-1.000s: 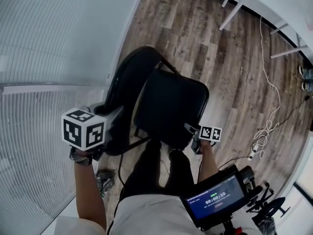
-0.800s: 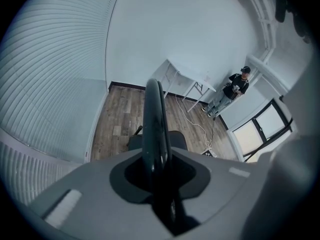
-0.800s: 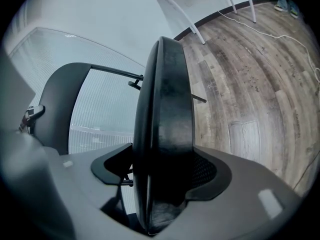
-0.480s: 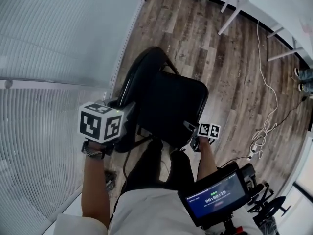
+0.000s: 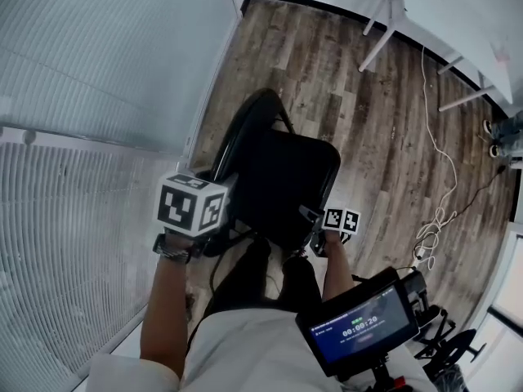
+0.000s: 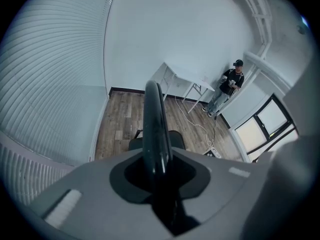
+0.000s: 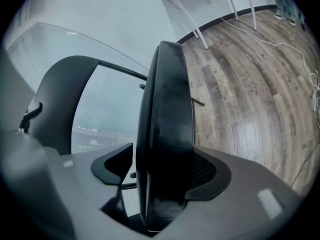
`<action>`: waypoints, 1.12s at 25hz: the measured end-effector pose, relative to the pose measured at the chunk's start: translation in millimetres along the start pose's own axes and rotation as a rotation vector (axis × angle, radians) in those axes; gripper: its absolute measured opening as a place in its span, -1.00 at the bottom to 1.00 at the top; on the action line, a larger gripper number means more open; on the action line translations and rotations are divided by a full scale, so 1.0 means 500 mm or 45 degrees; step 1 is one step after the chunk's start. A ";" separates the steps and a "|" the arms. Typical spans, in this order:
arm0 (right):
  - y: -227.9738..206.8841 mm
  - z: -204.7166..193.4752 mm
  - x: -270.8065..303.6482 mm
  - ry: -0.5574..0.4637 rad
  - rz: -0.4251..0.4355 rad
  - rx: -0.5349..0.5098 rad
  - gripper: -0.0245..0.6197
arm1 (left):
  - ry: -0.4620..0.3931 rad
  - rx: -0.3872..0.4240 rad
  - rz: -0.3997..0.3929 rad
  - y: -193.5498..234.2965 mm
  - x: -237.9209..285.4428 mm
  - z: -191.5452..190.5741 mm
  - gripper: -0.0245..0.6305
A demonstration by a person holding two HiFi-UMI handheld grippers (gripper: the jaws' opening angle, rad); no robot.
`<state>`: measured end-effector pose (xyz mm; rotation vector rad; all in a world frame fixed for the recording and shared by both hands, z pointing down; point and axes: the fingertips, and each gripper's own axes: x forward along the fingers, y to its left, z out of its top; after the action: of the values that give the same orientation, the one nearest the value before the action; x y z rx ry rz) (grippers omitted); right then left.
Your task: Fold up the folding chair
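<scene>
The black folding chair stands on the wood floor in front of my legs. Its backrest [image 5: 245, 129] is upright at the left, and its padded seat [image 5: 286, 182] is tilted up toward it. My left gripper [image 5: 226, 219] is shut on the backrest's thin top edge [image 6: 155, 124], which runs straight out between the jaws of the left gripper [image 6: 159, 176]. My right gripper [image 5: 310, 219] is shut on the front edge of the thick seat [image 7: 167, 124], which fills the jaws of the right gripper [image 7: 162, 179]. The backrest [image 7: 65, 104] shows at the left of that view.
A ribbed blind wall [image 5: 73, 219] runs close along the left. A white table [image 5: 458, 6] stands at the far right, with a white cable [image 5: 445, 170] and power strip [image 5: 425, 256] on the floor. A screen device [image 5: 359, 329] hangs at my chest. A person [image 6: 231, 84] stands by the far window.
The right gripper has lifted the seat's front edge, tilting the seat closer to the backrest. The left gripper with the backrest has shifted to the right in the head view.
</scene>
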<state>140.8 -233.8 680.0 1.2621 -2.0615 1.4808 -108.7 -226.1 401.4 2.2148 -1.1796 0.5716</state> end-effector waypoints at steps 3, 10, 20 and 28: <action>0.023 -0.002 0.001 0.003 0.011 -0.002 0.11 | -0.001 0.001 0.005 -0.001 -0.005 -0.001 -0.75; 0.063 0.007 -0.010 0.001 0.010 0.008 0.11 | 0.008 -0.028 -0.013 -0.021 -0.012 0.014 -0.72; 0.123 0.013 -0.001 0.011 -0.010 0.007 0.03 | 0.006 -0.041 0.006 -0.011 -0.021 0.015 -0.72; 0.185 0.020 0.014 -0.003 -0.008 0.002 0.03 | 0.000 -0.023 0.020 -0.005 -0.026 0.020 -0.72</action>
<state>66.2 -238.4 624.5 1.2708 -2.0563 1.4789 -112.3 -223.5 385.1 2.1924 -1.1984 0.5646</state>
